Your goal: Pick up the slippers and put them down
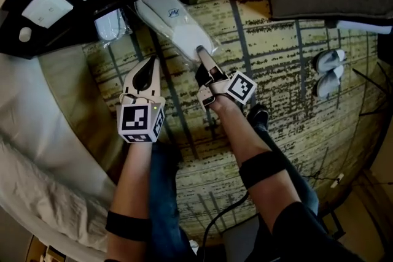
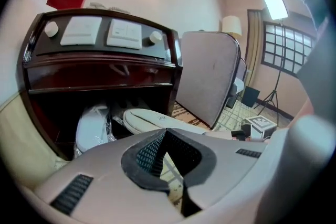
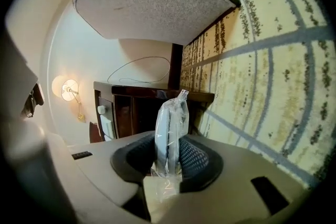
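Slippers (image 1: 178,24) in a clear plastic wrap are pinched at one end by our right gripper (image 1: 201,53) and held out over the patterned carpet (image 1: 282,64), just in front of the dark nightstand (image 1: 61,27). In the right gripper view the wrap stands up between the pads. Our left gripper (image 1: 149,64) hangs close to the left of it, jaws pressed together on nothing. A second packet (image 1: 110,24) lies at the nightstand's foot.
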